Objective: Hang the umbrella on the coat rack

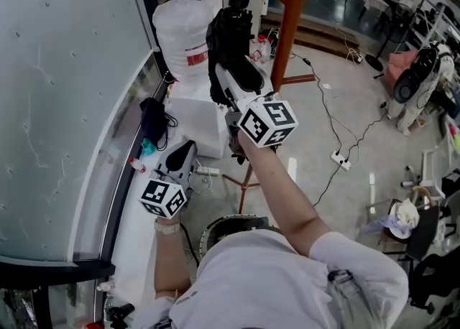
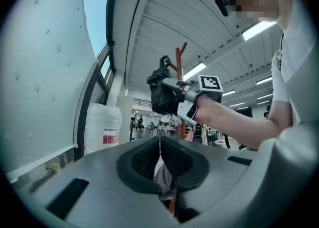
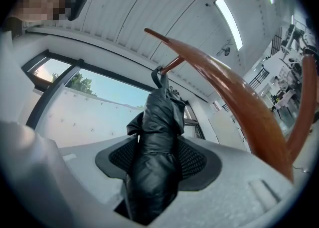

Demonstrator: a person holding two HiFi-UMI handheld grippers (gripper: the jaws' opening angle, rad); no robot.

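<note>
Our right gripper (image 3: pixel 157 161) has its jaws clamped on the folded black umbrella (image 3: pixel 158 132), squeezing it around the lower part of the bundle. The umbrella's long axis runs straight out along the jaws and up the frame, with its little strap loop (image 3: pixel 159 76) at the far end, right by a curved wooden peg of the coat rack (image 3: pixel 234 110). We can't tell if the loop actually touches the peg.

In the head view the right gripper (image 1: pixel 228 76) is raised in the upper middle. There the umbrella (image 1: pixel 228 33) points up the frame, just left of the coat rack (image 1: pixel 290 26).

Our left gripper (image 2: pixel 160 158) has its jaws pressed together with nothing between them, and it's held low in the head view (image 1: pixel 185 151), lower left of the other one.

Around that: a big white wrapped sack (image 1: pixel 183 36) at upper left against the window wall, a white box (image 1: pixel 201 125) under it, and cables (image 1: pixel 334 123) trailing over the floor to the right.
</note>
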